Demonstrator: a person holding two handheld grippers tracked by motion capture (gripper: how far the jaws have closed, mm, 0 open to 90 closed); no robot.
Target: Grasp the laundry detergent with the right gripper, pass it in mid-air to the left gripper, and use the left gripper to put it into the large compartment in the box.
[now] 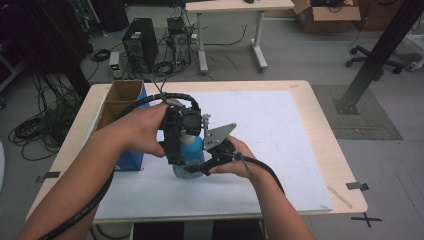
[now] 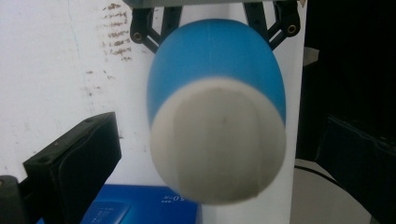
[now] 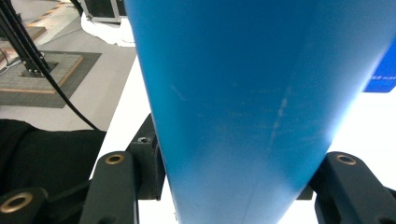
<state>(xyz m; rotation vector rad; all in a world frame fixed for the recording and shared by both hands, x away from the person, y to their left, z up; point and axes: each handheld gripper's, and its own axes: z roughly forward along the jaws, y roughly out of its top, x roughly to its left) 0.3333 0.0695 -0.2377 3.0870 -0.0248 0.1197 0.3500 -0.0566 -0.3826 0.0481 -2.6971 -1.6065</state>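
Observation:
A blue bottle (image 1: 190, 156) with a white cap (image 2: 219, 144) stands upright on the white mat (image 1: 280, 130) near the table's middle. My right gripper (image 1: 196, 170) comes in from the right and is shut on the bottle's lower body; the blue wall (image 3: 243, 93) fills the space between its jaws. My left gripper (image 1: 186, 131) hangs just above the bottle and points down at it. Its two black jaws stand wide apart on either side of the cap without touching it, so it is open. The right gripper's linkages (image 2: 140, 25) show beyond the bottle.
An open cardboard box with a blue side (image 1: 122, 102) stands at the table's left, close to my left forearm. Its blue face (image 2: 140, 207) lies below the cap. The mat stretches to the right and back. Computers and cables sit on the floor behind the table.

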